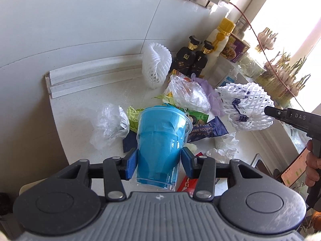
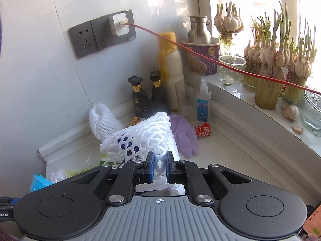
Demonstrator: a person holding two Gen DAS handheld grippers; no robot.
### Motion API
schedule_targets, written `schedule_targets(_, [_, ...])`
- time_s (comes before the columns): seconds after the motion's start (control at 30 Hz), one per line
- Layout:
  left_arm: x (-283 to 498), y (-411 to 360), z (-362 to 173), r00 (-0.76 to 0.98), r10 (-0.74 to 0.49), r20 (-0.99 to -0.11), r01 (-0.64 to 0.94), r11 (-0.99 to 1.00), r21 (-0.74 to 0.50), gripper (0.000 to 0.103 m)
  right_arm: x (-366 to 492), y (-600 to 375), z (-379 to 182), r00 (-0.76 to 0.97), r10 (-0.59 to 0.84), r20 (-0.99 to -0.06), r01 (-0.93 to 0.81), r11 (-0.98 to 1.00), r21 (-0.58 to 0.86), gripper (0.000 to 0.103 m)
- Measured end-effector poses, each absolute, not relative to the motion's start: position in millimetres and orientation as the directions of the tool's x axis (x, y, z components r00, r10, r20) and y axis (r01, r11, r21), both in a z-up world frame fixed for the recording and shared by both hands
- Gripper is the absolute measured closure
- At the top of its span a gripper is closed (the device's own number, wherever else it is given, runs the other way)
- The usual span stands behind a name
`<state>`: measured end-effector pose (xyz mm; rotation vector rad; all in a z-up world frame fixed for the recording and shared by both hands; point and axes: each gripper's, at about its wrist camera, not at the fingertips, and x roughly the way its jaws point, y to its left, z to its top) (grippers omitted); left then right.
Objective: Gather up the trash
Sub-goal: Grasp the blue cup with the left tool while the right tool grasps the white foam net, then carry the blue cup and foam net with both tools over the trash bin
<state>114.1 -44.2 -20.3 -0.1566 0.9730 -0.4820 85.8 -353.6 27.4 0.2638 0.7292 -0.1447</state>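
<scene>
Collection step in hand, both grippers loaded. The left gripper [image 1: 159,161] has its blue pads pressed on the sides of a clear plastic cup [image 1: 160,142] lined with a blue bag, held above the littered counter [image 1: 80,108]. The right gripper [image 2: 159,167], jaws nearly closed, pinches the white foam net [image 2: 140,138], which hangs clear of the counter to the cup's right. Judgement: the next move calls for bringing the net over the cup's mouth and releasing it inside; its bulk may need pushing down.

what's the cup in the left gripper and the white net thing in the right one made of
Cup: looks like clear, glossy thin plastic; a blue liner shows through its see-through wall.
Net sleeve: apparently soft white foam mesh, matte, with open diamond holes, bunched where the pads pinch it.
</scene>
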Motion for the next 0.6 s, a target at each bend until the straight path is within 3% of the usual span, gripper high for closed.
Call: schedule_targets(0.6, [83,27,-12,0.537,-0.414,-0.735,0.223,0.910,-0.349,0.060,54,-265,60,0.752,0.091,-0.653,0.053,0.979,0.197,0.093])
